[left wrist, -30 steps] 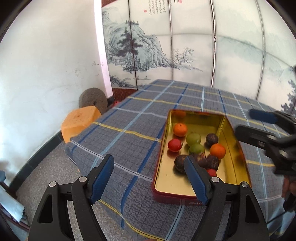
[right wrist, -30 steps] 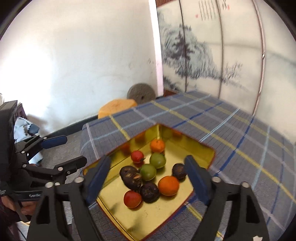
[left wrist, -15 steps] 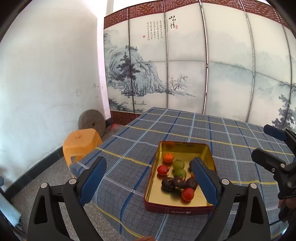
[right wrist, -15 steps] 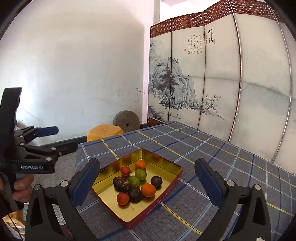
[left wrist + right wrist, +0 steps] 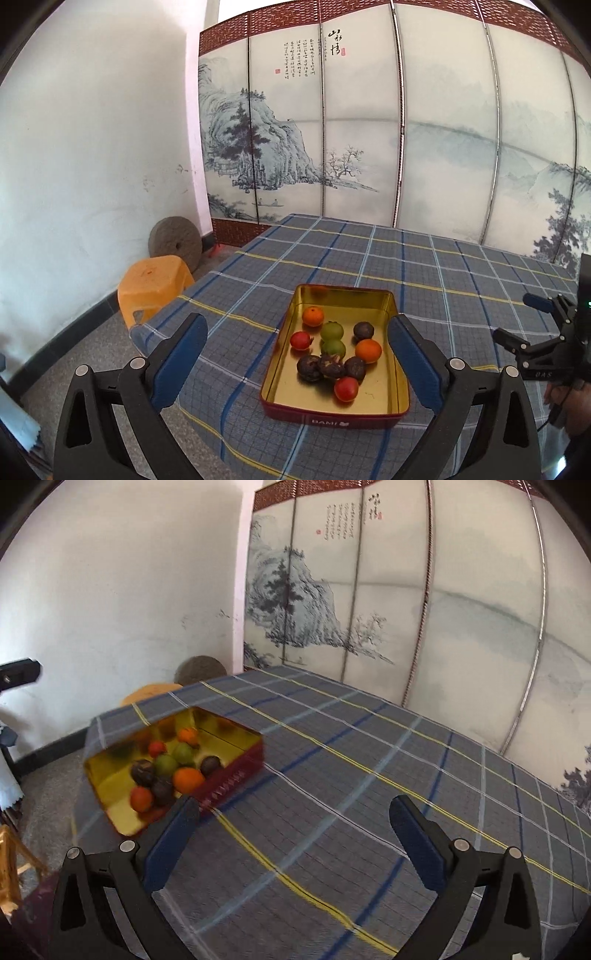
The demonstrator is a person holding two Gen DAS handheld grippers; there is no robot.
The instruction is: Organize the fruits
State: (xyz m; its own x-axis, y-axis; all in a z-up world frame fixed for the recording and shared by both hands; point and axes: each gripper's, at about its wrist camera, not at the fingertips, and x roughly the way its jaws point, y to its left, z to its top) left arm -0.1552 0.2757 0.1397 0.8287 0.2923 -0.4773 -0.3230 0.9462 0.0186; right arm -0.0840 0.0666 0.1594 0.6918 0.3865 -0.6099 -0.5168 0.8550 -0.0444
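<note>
The left hand-held gripper (image 5: 297, 354) is wide open and holds nothing; its two blue fingers (image 5: 180, 360) stand far apart above the near edge of the bench (image 5: 424, 266), which is covered with a grey-blue checked cloth. The right hand-held gripper (image 5: 295, 834) is also wide open and empty, and it hangs over a bare part of the cloth, to the right of the tin.

Between the left fingers, a little further away, lies a red tin (image 5: 334, 419) with a golden inside, near the front-left corner of the bench. All the fruits are inside it. Closest to the camera is a red fruit (image 5: 346, 388). Behind it three dark brown fruits (image 5: 331, 366) lie in a row and touch each other. Next come an orange (image 5: 368, 350) on the right, two green fruits (image 5: 332, 339) in the middle, one behind the other, and another red fruit (image 5: 300, 340) on the left. Further back are one more dark fruit (image 5: 363, 330) and a second orange (image 5: 313, 316). The far part of the tin holds no fruit.

In the right wrist view the tin is blurred.

Beside the bench, on the floor, stands an orange stool (image 5: 155, 286), and behind it a round stone wheel (image 5: 174, 243) leans on the white wall. A painted folding screen (image 5: 369, 129) stands behind the bench.
</note>
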